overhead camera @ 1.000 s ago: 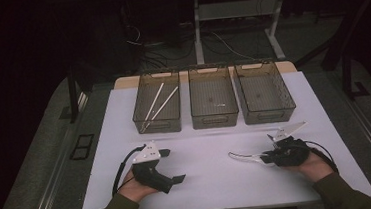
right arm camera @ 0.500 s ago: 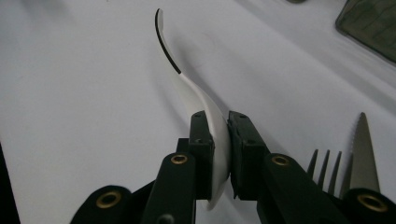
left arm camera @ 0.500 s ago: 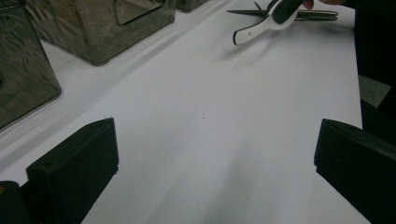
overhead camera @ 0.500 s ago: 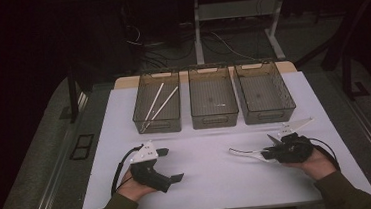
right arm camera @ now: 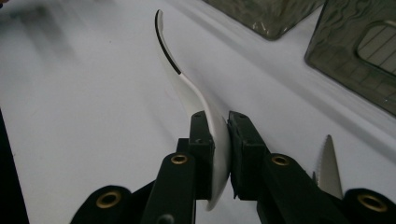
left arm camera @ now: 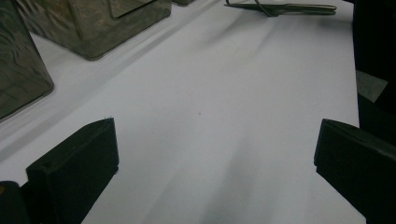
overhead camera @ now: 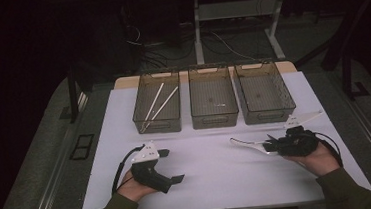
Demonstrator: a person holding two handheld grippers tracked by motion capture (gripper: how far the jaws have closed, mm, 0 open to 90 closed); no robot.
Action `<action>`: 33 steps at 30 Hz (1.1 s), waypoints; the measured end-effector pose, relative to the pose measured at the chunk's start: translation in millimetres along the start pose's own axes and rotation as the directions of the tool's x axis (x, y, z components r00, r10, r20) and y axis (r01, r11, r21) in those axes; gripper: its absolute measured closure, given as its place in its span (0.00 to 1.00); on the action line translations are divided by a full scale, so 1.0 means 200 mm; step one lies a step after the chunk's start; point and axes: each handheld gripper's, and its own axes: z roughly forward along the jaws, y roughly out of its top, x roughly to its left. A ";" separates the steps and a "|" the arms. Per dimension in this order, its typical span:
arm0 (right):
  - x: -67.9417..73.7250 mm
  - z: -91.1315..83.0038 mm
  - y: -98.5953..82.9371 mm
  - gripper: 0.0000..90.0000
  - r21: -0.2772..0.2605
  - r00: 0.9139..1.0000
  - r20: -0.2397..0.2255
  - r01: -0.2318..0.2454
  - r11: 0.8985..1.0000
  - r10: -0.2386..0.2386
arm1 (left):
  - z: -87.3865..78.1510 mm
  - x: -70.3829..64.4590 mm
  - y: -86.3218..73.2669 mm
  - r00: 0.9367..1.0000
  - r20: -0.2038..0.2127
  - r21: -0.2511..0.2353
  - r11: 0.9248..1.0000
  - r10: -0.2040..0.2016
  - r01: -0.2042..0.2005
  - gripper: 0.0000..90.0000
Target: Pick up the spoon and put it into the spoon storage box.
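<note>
My right gripper (overhead camera: 269, 147) is at the right of the white table top, pointing left, shut on the handle of a white spoon (overhead camera: 247, 144). In the right gripper view the two black jaws pinch the spoon (right arm camera: 184, 84), which curves away over the table; the right gripper (right arm camera: 222, 135) holds it edge-up. The serrated tip of a knife (right arm camera: 327, 168) lies just beside the jaws. My left gripper (overhead camera: 172, 165) rests at the front left, open. Its jaws stand wide apart in the left gripper view, and the left gripper (left arm camera: 215, 158) has nothing but bare table between them.
Three smoky clear bins stand in a row at the back: the left bin (overhead camera: 139, 119) holds chopsticks (overhead camera: 157, 105), the middle bin (overhead camera: 215, 119) holds a small item, and beside it is the right bin (overhead camera: 269, 114). Dark floor surrounds the table.
My right gripper has drifted a little right and back with the spoon in it. The left gripper has barely shifted.
</note>
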 end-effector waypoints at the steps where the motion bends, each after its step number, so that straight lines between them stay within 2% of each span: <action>1: 0.00 0.00 0.01 0.89 -0.003 1.000 0.002 -0.002 1.000 0.002 | 0.00 0.00 0.00 1.000 -0.001 -0.001 1.000 0.000 0.000 0.00; 18: -0.02 -0.02 0.12 0.89 -0.059 0.999 0.020 -0.046 0.997 0.048 | -0.01 0.00 0.00 1.000 -0.009 -0.010 1.000 -0.008 0.008 0.00; 33: -0.07 -0.01 0.24 0.89 -0.118 0.994 0.060 -0.081 0.990 0.088 | -0.01 0.00 0.00 1.000 -0.009 -0.010 1.000 -0.008 0.008 0.00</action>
